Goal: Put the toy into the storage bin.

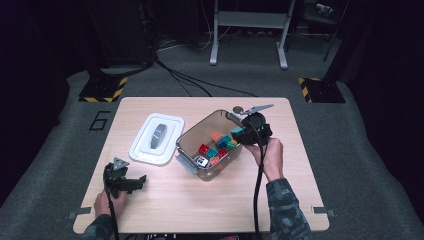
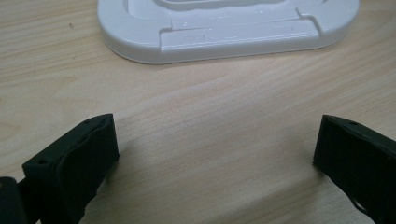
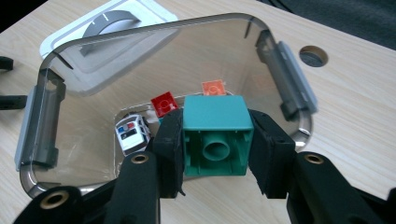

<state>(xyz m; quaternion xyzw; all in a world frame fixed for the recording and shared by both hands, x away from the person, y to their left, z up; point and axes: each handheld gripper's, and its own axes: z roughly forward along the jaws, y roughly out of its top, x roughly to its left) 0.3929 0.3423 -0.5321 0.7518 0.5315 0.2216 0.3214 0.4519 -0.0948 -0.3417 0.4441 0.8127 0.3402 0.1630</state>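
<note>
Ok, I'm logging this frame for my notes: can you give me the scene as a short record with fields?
work in hand: moving toy blocks at a clear bin
right gripper: shut on a teal block, held over the bin's rim
left gripper: open, holding nothing, low over the table
bin contents: red, orange and teal blocks, plus a small toy car
lid: white, off, flat on the table left of the bin

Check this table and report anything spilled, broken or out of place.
Nothing stands out. The clear box sits upright with the blocks and a toy car inside; none have spilled. Its white lid lies flat beside it. The right gripper holds a teal block squarely above the box. The left gripper is open over bare wood.
</note>
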